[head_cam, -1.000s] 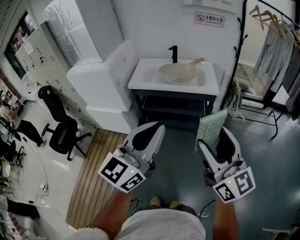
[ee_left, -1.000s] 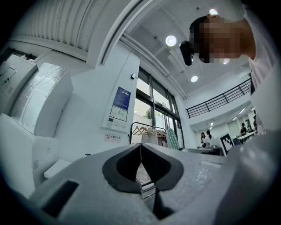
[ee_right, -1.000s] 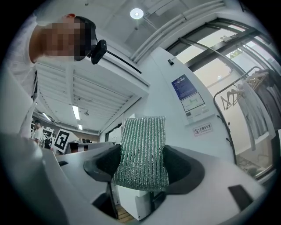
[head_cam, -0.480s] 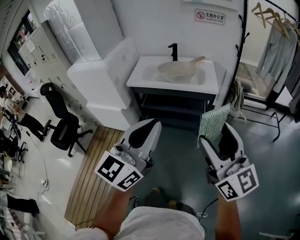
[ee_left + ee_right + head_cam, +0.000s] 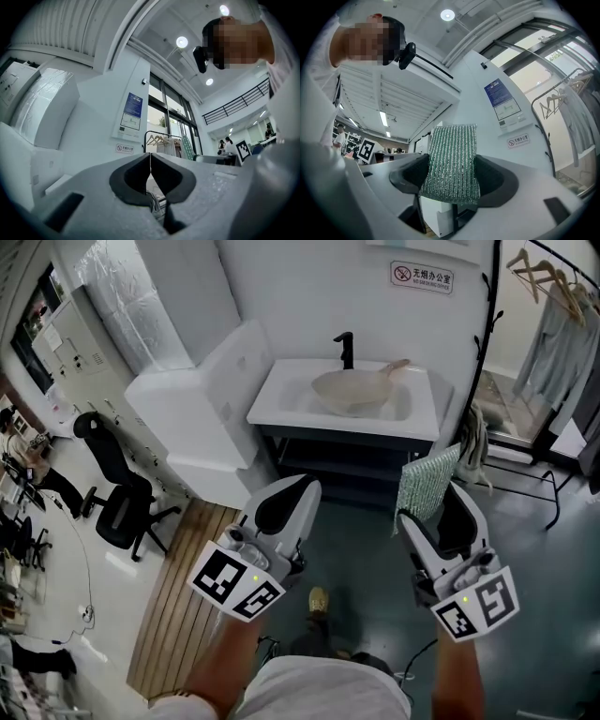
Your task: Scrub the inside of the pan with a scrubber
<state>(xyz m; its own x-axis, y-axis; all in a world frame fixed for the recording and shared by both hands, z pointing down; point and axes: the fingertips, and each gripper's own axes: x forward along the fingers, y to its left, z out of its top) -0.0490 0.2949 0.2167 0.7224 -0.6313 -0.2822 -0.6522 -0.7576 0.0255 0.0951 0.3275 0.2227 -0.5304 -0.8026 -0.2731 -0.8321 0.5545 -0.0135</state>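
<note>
A beige pan [image 5: 352, 388] lies in the white sink [image 5: 281, 395] against the far wall, its handle pointing right. My right gripper [image 5: 433, 505] is shut on a green ribbed scrubber [image 5: 424, 487] that sticks up out of its jaws; the right gripper view shows the scrubber [image 5: 453, 161] clamped between the dark pads. My left gripper [image 5: 302, 488] is shut with nothing in it, and its pads meet in the left gripper view [image 5: 150, 168]. Both grippers are held at waist height, well short of the sink.
A black tap [image 5: 345, 348] stands behind the pan. A large white appliance [image 5: 192, 404] sits left of the sink, and a clothes rack [image 5: 553, 315] with hangers stands at the right. A black office chair [image 5: 117, 502] and a slatted wooden mat [image 5: 178, 601] are on the left floor.
The sink and pan have drifted slightly in view as the person steps forward; a foot now shows on the floor. Both grippers keep their pose and grip.
</note>
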